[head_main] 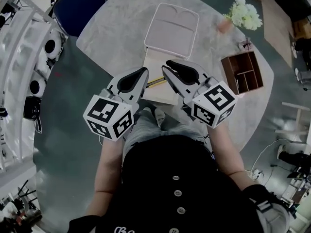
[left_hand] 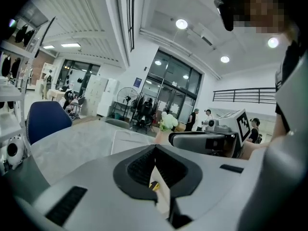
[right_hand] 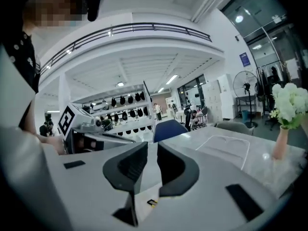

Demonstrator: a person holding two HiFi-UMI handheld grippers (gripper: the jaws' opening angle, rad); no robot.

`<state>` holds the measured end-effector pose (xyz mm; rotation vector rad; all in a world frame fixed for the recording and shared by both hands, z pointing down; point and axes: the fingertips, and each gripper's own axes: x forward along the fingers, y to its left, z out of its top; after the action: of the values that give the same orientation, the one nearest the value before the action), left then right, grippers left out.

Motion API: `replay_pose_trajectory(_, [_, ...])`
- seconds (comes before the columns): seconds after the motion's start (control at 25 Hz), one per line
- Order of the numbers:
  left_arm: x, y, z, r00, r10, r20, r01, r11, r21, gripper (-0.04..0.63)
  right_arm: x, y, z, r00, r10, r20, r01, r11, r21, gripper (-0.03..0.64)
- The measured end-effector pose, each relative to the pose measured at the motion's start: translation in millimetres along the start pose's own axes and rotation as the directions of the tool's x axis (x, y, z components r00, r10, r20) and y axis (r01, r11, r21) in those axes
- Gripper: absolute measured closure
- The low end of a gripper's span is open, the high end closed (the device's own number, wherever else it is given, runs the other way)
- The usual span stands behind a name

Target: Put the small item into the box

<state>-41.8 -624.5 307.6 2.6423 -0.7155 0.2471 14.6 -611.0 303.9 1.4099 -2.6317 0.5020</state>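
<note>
Blue chair [head_main: 77,6] stood far left, beyond the round grey table [head_main: 104,33]. The only clear marks were the black-and-white square codes on each gripper's cube. A blue wall sign [left_hand: 138,82] in the left gripper view was too small to read.

L gripper [head_main: 145,72] was held over the near end of the box [head_main: 154,95], jaw tips together w/ nothing clamped. In its own view, the small item [left_hand: 154,186], yellow & black, showed through the hollow below the tips, apart from the pads. In the head view the small item [head_main: 155,83] lay on the box's beige base, btwn the two grippers, w/ the white lid [head_main: 171,30] flipped back behind.

R gripper [head_main: 165,65] had its jaws a narrow gap apart and empty. In its view the small item [right_hand: 152,203] sat low, under the jaws and clear of them.

Further right: wooden organiser [head_main: 243,73], then white flowers [head_main: 245,13].
</note>
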Motion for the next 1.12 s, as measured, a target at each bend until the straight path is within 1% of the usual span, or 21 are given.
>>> replay_pose_trajectory(0.12, [8, -9, 3, 1.000, -0.005, 0.005, 0.005, 1.000, 0.010, 0.578, -10, 1, 10, 0.997, 0.020, 0.081, -0.023, 0.999, 0.037, 0.612])
replay_pose_trajectory(0.24, [15, -15, 4, 1.000, 0.000, 0.005, 0.000, 1.000, 0.015, 0.578, -15, 5, 9, 0.994, 0.038, 0.106, -0.041, 0.999, 0.023, 0.612])
replay_pose_trajectory(0.44, [20, -23, 2, 1.000, -0.020, -0.013, 0.020, 0.999, 0.033, 0.578, -24, 3, 10, 0.988, 0.007, 0.153, -0.020, 0.996, 0.083, 0.612])
replay_pose_trajectory(0.76, [27, -22, -9, 0.998, -0.025, -0.063, 0.027, 0.999, 0.033, 0.578, -33, -15, -2, 0.988, -0.065, 0.140, 0.044, 0.988, 0.151, 0.614])
replay_pose_trajectory(0.92, [34, -22, -15, 0.995, -0.022, -0.098, 0.026, 0.999, 0.047, 0.578, -36, -21, -5, 0.987, -0.072, 0.145, 0.050, 0.988, 0.148, 0.614])
replay_pose_trajectory(1.12, [40, -23, -22, 0.992, -0.027, -0.121, 0.032, 0.999, 0.038, 0.578, -40, -27, -6, 0.984, -0.087, 0.153, 0.061, 0.984, 0.167, 0.614])
